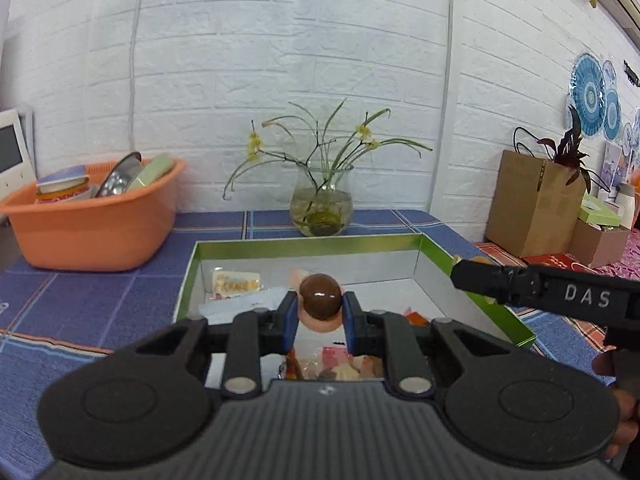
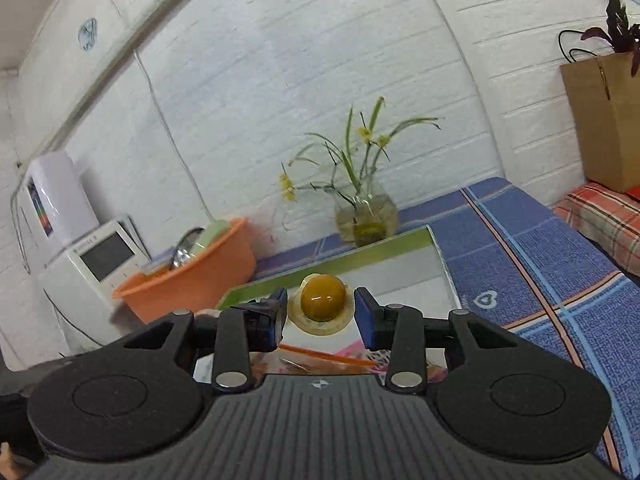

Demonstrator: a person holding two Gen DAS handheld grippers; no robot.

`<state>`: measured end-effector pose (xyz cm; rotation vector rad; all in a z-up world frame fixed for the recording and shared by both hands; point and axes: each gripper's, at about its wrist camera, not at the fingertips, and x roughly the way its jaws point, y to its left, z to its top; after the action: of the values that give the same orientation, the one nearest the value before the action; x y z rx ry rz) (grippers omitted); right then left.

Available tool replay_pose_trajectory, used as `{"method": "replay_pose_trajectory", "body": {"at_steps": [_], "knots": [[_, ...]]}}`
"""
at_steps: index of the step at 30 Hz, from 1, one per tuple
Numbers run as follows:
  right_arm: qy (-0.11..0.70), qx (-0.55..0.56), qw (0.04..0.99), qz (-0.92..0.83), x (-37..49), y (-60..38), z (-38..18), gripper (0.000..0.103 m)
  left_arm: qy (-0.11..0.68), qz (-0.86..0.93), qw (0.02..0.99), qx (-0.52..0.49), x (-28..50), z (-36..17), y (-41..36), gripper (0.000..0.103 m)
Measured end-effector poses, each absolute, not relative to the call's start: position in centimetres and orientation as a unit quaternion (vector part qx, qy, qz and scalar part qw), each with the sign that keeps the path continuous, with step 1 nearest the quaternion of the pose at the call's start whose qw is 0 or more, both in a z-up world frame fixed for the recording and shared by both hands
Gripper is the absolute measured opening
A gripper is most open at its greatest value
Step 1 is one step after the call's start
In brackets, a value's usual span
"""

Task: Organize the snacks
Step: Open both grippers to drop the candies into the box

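From the left, an orange basin (image 1: 94, 220) of odds and ends sits on the blue-checked bench (image 1: 80, 300), well apart from the work. My left gripper (image 1: 320, 316) is closed as tight as it goes on a brown jelly cup (image 1: 321, 295), the blue pads pinching its dome, the pale flange showing below. It hangs above the green-edged box (image 1: 188, 276), where a few wrapped snacks (image 1: 236, 282) already lie on the white floor. Behind the box stands a glass vase (image 1: 322, 208) with thin stems.

Further right, my right gripper (image 2: 321, 314) sits about half open around a yellow jelly cup (image 2: 323, 295). The pads stand on either side with a visible gap, so I can't tell whether that cup is truly gripped or only bracketed; it also shows over the box's open tray.

I judge this the carry-and-drop step: both cups are over the box and need placing. Next I'd lower the left cup to a bare patch of the floor, clear of the wrappers, then release, keeping the two grippers from crowding each other, since the right one reaches in close beside the left.
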<state>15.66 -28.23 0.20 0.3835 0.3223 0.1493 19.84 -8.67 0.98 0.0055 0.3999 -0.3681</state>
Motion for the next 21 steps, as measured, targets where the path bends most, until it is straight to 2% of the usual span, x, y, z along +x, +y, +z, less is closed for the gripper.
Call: {"method": "replay_pose_trajectory", "body": {"at_steps": [12, 13, 15, 17, 19, 21], "knots": [[0.190, 0.119, 0.974, 0.024, 17.8, -27.8, -2.8, 0.065, 0.230, -0.195, 0.953, 0.019, 22.2, -2.1, -9.2, 0.019], [0.189, 0.113, 0.975, 0.021, 17.8, -27.7, -2.8, 0.066, 0.227, -0.193, 0.954, 0.020, 22.1, -2.0, -9.2, 0.021], [0.187, 0.114, 0.975, 0.024, 17.8, -27.7, -2.8, 0.068, 0.222, -0.193, 0.956, 0.016, 22.0, -1.9, -9.0, 0.040], [0.183, 0.136, 0.973, 0.028, 17.7, -28.2, -2.8, 0.096, 0.216, -0.196, 0.956, 0.016, 21.8, -1.7, -8.8, 0.042], [0.179, 0.163, 0.970, 0.035, 17.6, -28.7, -2.6, 0.101, 0.209, -0.189, 0.959, 0.022, 21.4, -1.3, -8.7, 0.048], [0.180, 0.181, 0.966, 0.042, 17.5, -28.9, -2.5, 0.103, 0.204, -0.187, 0.961, 0.025, 21.1, -0.9, -8.3, 0.048]]}}
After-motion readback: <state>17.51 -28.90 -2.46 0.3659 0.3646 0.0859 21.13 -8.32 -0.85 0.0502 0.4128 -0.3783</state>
